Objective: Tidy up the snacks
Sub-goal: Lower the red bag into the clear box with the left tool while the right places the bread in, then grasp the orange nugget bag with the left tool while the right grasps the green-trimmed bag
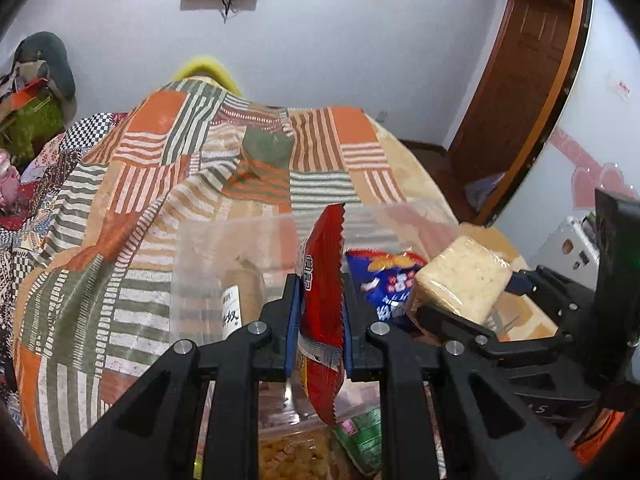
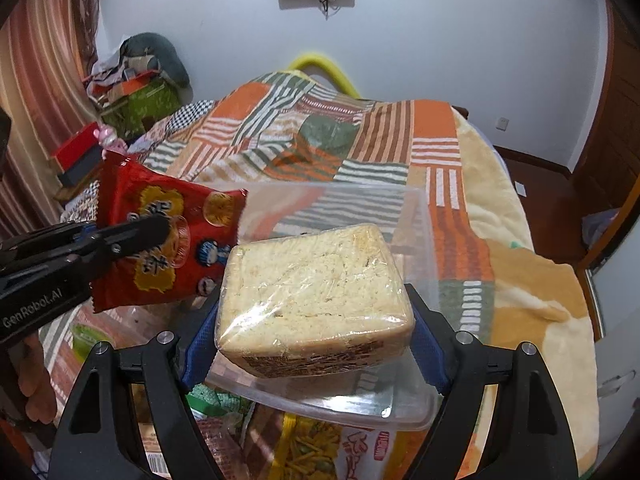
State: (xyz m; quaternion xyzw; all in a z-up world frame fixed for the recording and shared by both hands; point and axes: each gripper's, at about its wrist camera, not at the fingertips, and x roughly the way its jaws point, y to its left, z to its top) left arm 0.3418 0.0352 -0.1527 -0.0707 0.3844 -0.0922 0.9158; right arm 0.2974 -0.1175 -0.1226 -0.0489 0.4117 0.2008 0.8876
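My left gripper (image 1: 320, 312) is shut on a flat red snack packet (image 1: 322, 296), held on edge above a clear plastic bin (image 1: 208, 248) on the bed; the same red packet (image 2: 168, 240) shows its printed face at the left of the right wrist view. My right gripper (image 2: 316, 320) grips a pale crumbly block wrapped in clear film (image 2: 312, 292), its blue pads pressing both sides, over a second clear bin (image 2: 416, 216). That block (image 1: 460, 280) also appears right of the red packet. Inside the first bin lie a tan tube snack (image 1: 240, 300) and a blue packet (image 1: 384, 280).
A patchwork orange, green and striped blanket (image 1: 160, 184) covers the bed. Loose snack bags (image 2: 304, 452) lie below the bins near me. Boxes and clothes (image 2: 132, 88) pile at the far left wall. A wooden door (image 1: 532, 80) stands at right.
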